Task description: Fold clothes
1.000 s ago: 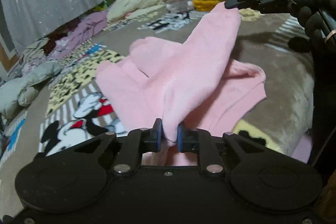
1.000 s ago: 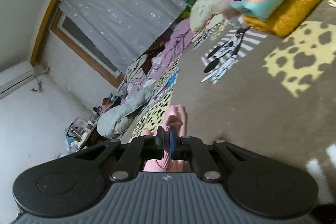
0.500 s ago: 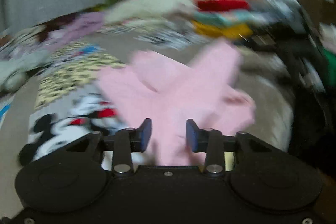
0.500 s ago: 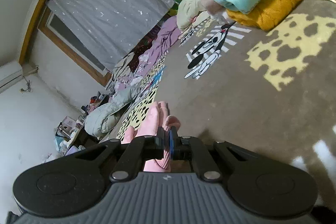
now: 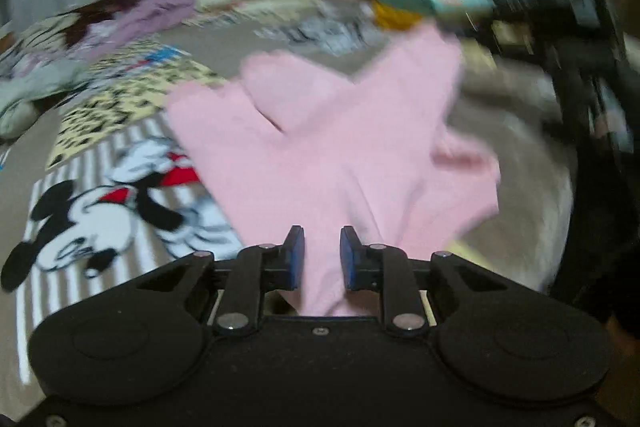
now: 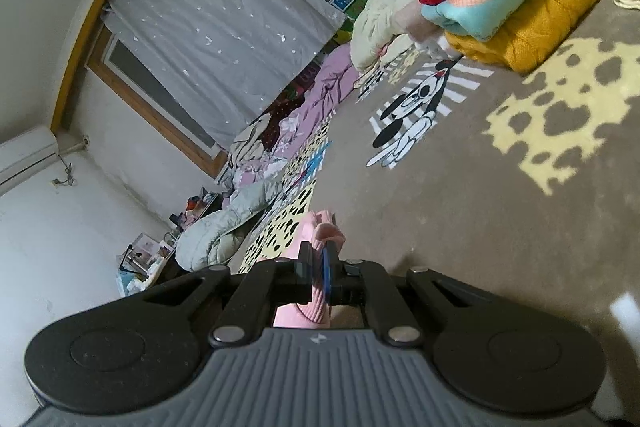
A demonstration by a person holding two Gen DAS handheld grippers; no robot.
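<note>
Soft pink fleece garment (image 5: 336,147) spread on cartoon-print brown blanket (image 5: 100,227), centre. My left gripper (image 5: 322,255) just been closing, pads not clearly pinching cloth between them. Right gripper (image 6: 318,269) clamps ribbed pink cuff (image 6: 324,233). Risk: left hem slips, fold skews.

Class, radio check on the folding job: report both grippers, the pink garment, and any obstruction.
Left gripper jaws apart, just been closing, pink garment between the pads. Right gripper shut on its ribbed edge. Nothing blocking on the blanket.
</note>
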